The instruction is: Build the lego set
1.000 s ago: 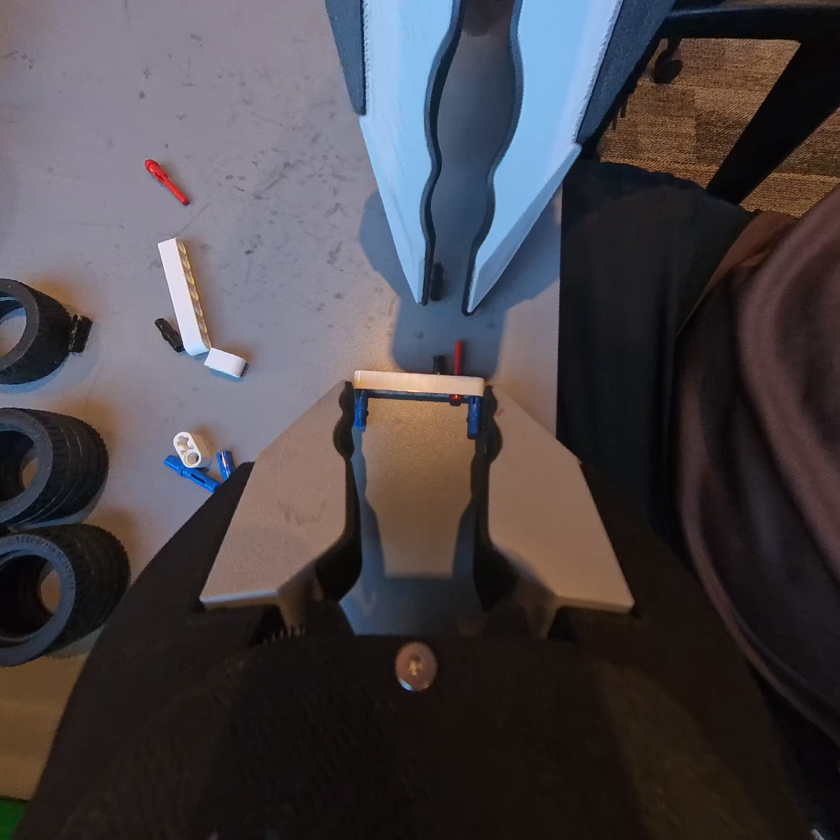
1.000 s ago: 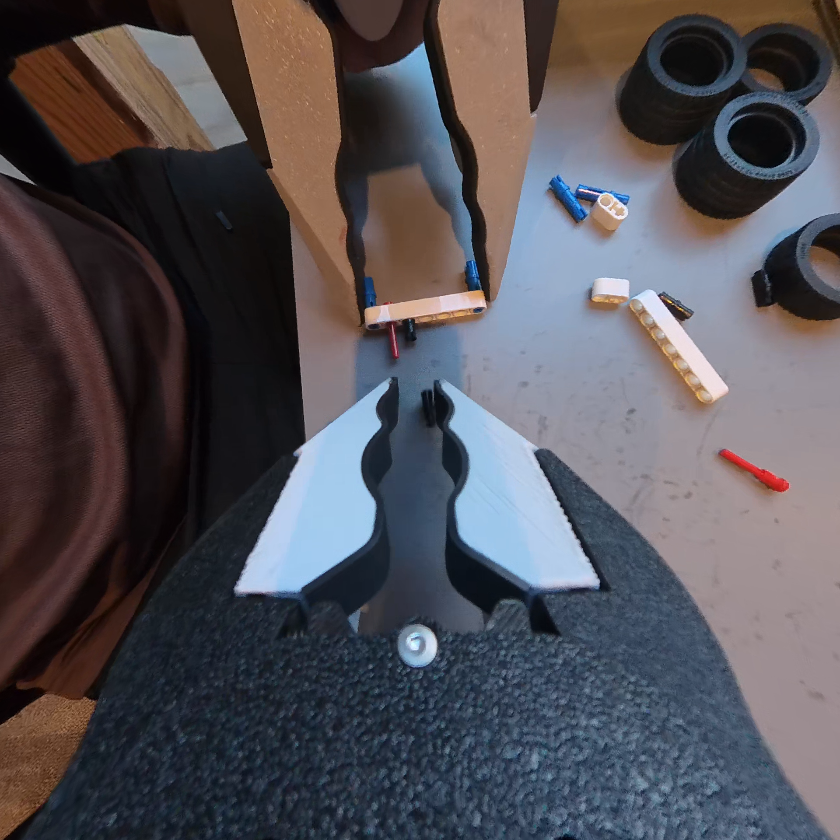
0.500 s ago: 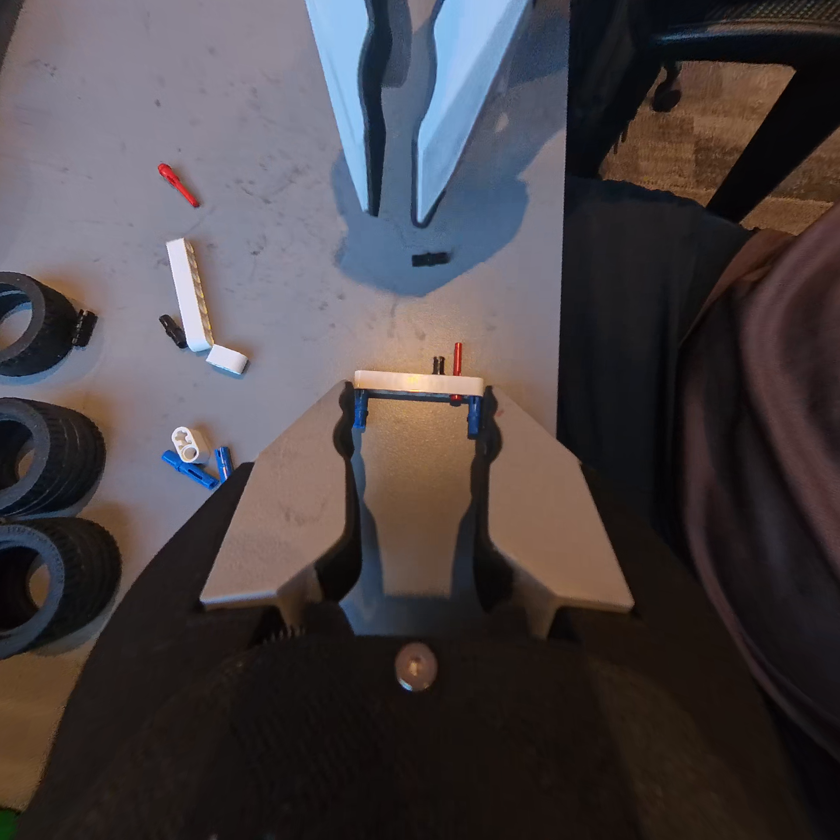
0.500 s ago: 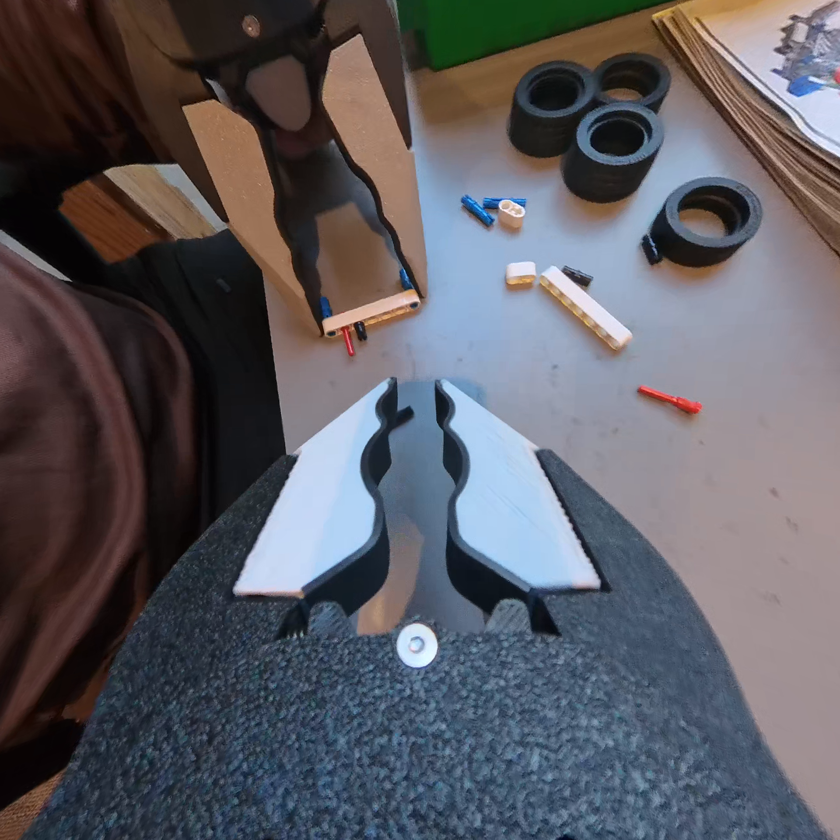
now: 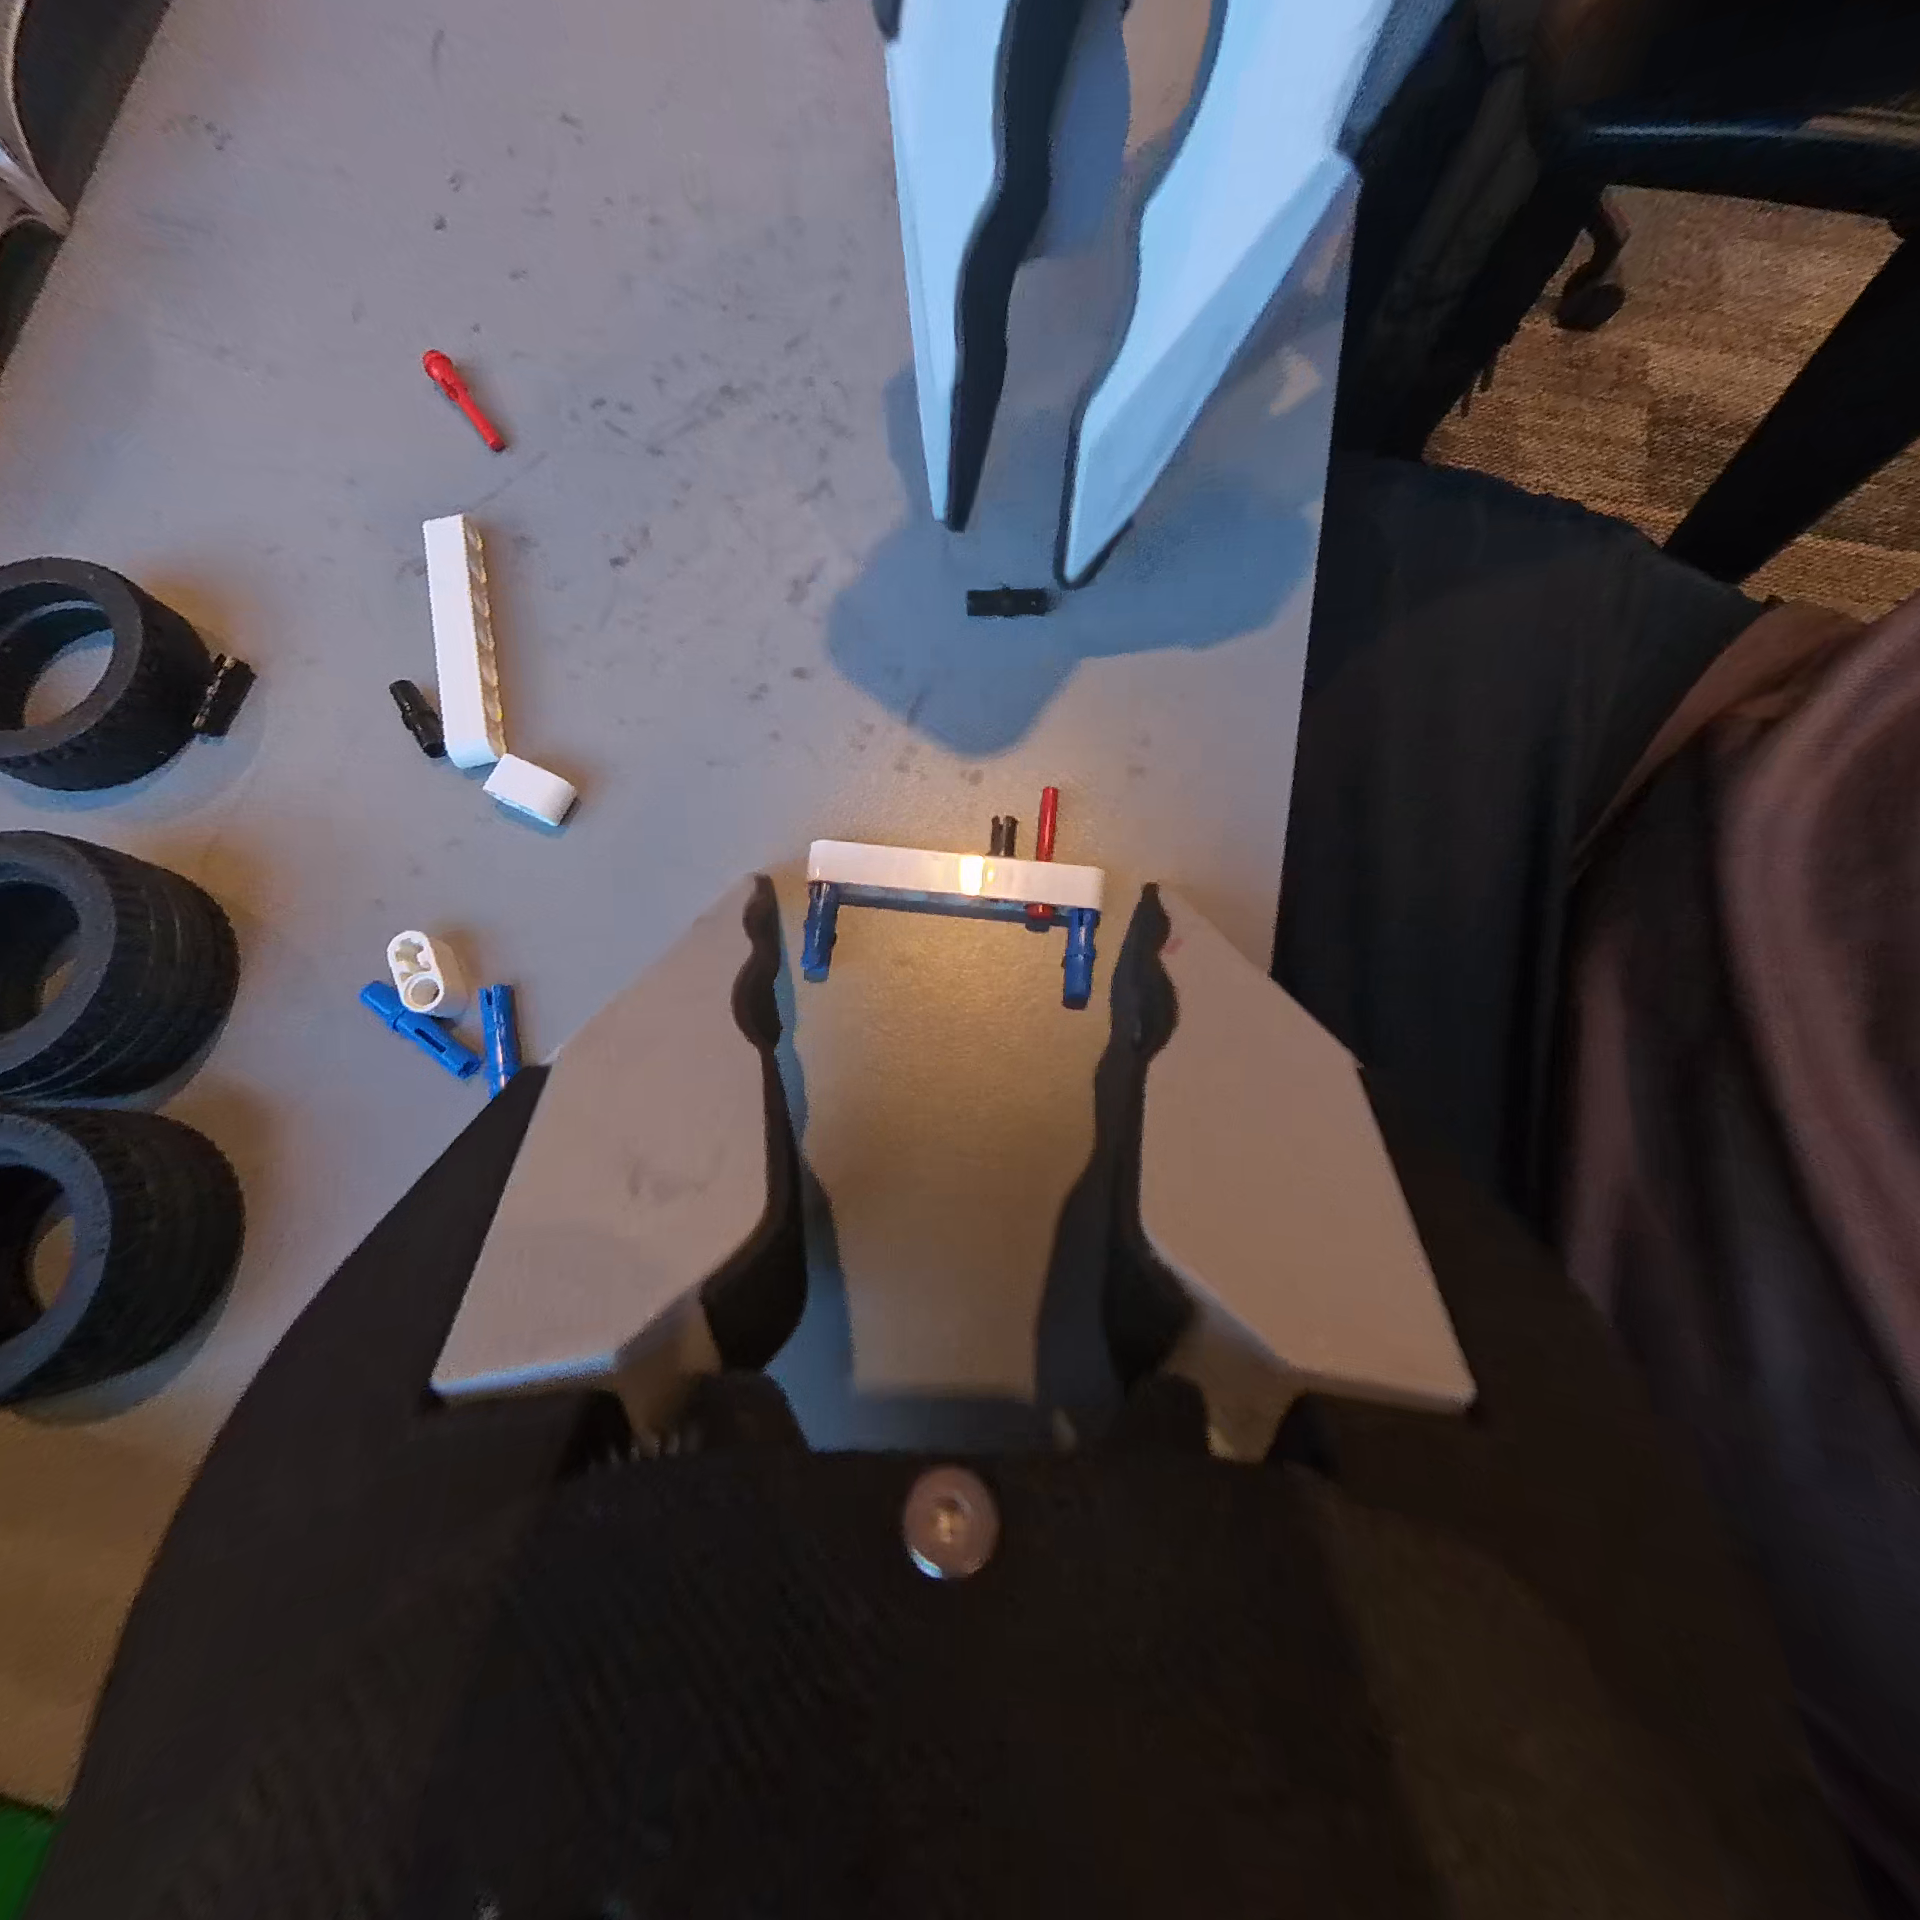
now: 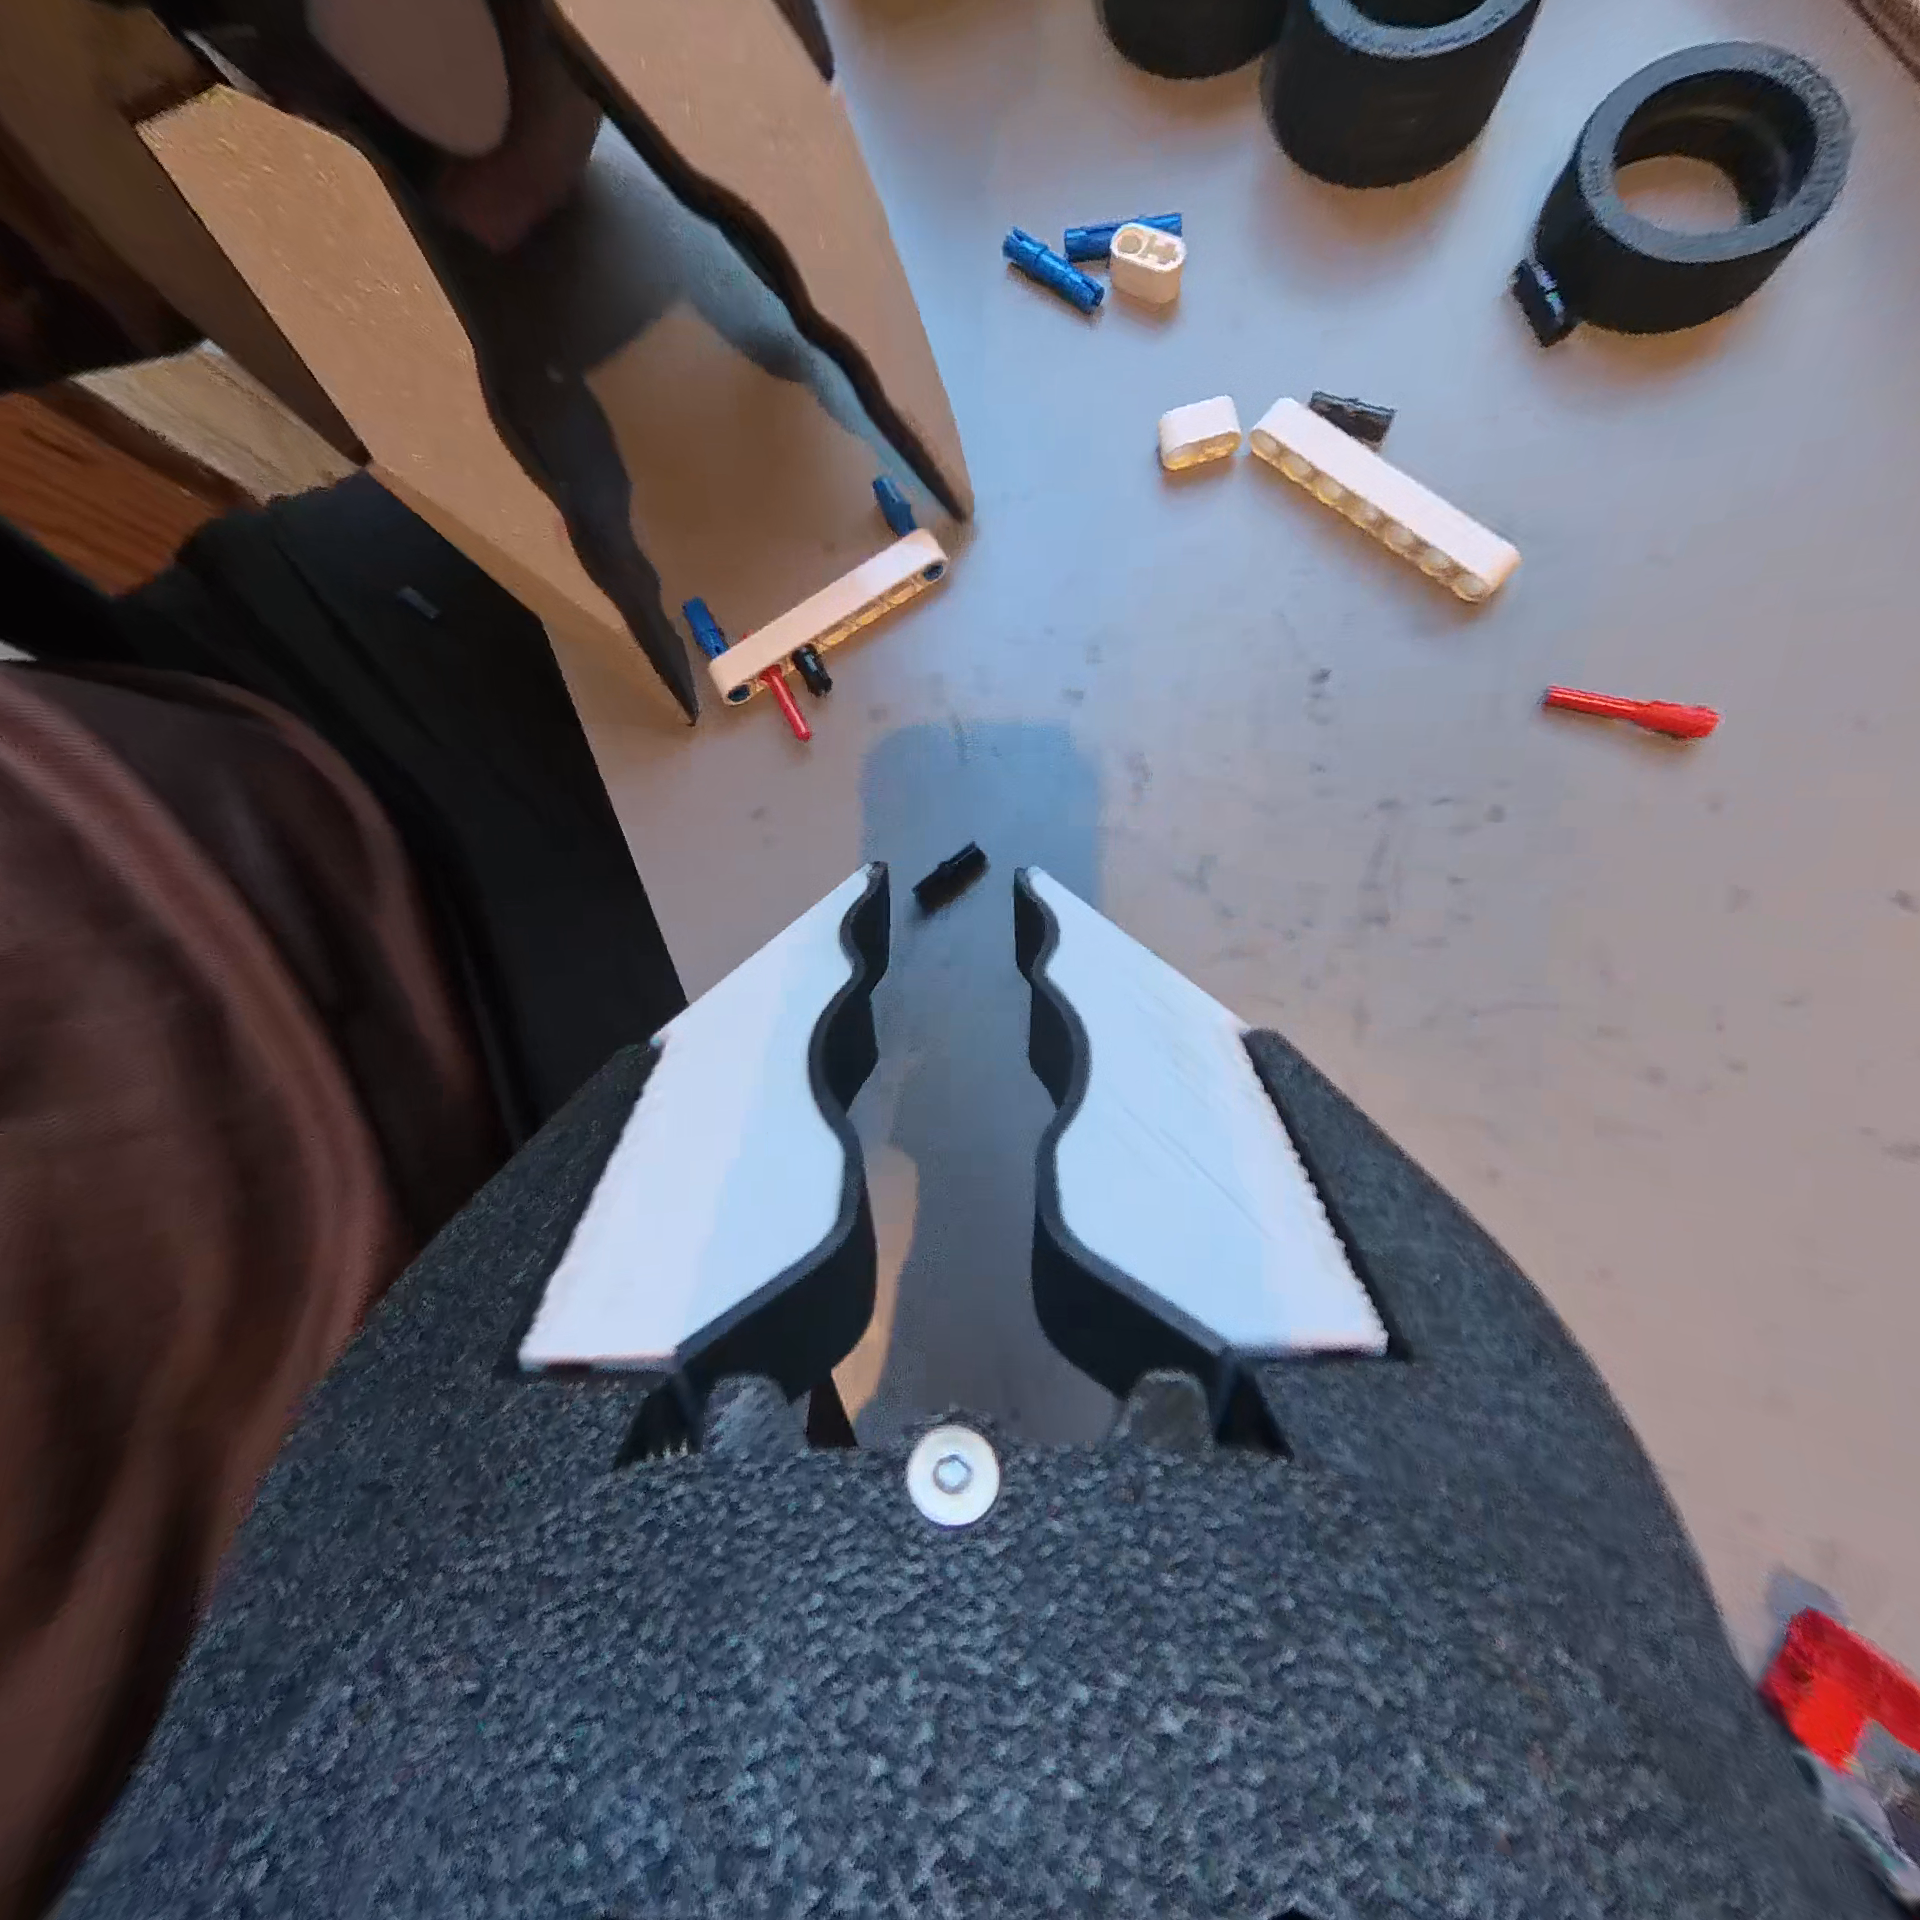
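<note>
A short white beam (image 5: 956, 871) lies on the grey table (image 5: 675, 260). It has two blue pins on the near side and a red axle (image 5: 1046, 821) and a black pin (image 5: 1001, 831) on the far side. My left gripper (image 5: 953, 896) is open, with its tips just outside the blue pins. The beam also shows in the right wrist view (image 6: 831, 613), between the tan fingers. A loose black pin (image 6: 948, 876) lies on the table just off the tips of my right gripper (image 6: 951, 883), which is slightly open and empty. The left wrist view shows that pin (image 5: 1006, 601) below the right gripper (image 5: 1013, 545).
On the table are a long white beam (image 5: 464, 644), a small white piece (image 5: 530, 790), a red axle pin (image 5: 464, 400), blue pins with a white connector (image 5: 436, 997) and several black tyres (image 5: 104, 966). The table edge (image 5: 1299, 727) and a person's clothing (image 5: 1714, 1039) are to the right. Tip to tip, the grippers are about 7 centimeters apart. My right tips are about 10 centimeters from the small white piece (image 5: 530, 790), my left tips only 4 centimeters.
The right gripper let go of the black pin, pulled back from the beam, then came down by the pin with jaws wider. The left jaws opened slightly off the beam's blue pins.
</note>
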Motion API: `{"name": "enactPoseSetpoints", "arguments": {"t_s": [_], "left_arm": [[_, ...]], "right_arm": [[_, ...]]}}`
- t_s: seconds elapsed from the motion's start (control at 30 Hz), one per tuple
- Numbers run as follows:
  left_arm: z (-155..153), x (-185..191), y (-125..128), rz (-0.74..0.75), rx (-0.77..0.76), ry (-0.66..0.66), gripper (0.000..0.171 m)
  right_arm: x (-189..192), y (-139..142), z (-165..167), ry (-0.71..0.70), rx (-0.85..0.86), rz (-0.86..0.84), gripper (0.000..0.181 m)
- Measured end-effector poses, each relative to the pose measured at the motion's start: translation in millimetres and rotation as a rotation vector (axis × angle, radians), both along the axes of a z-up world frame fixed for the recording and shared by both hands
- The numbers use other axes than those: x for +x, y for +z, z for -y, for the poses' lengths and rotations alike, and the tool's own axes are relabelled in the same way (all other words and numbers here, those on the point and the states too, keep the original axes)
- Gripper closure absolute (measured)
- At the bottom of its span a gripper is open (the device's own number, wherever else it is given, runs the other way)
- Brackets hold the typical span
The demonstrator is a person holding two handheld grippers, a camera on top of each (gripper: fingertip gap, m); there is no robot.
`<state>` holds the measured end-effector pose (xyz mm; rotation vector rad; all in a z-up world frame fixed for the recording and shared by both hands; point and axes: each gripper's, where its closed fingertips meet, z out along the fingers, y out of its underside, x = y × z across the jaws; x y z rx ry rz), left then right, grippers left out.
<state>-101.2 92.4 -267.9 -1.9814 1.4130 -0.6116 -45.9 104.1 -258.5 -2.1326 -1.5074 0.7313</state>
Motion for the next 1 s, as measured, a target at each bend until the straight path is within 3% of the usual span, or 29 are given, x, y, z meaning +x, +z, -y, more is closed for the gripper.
{"name": "enactPoseSetpoints", "arguments": {"t_s": [0.33,0.63,1.0], "left_arm": [[-2,-3,12,0.022,0.049,0.037,0.104],[-6,22,21,-0.181,0.379,-0.078,0.137],[-26,35,34,0.011,0.307,0.203,0.128]], "right_arm": [[-7,-10,0,0.083,0.153,0.043,0.177],[-19,21,10,0.099,-0.153,-0.264,0.177],[-32,57,-2,-0.056,-0.487,-0.596,0.177]]}}
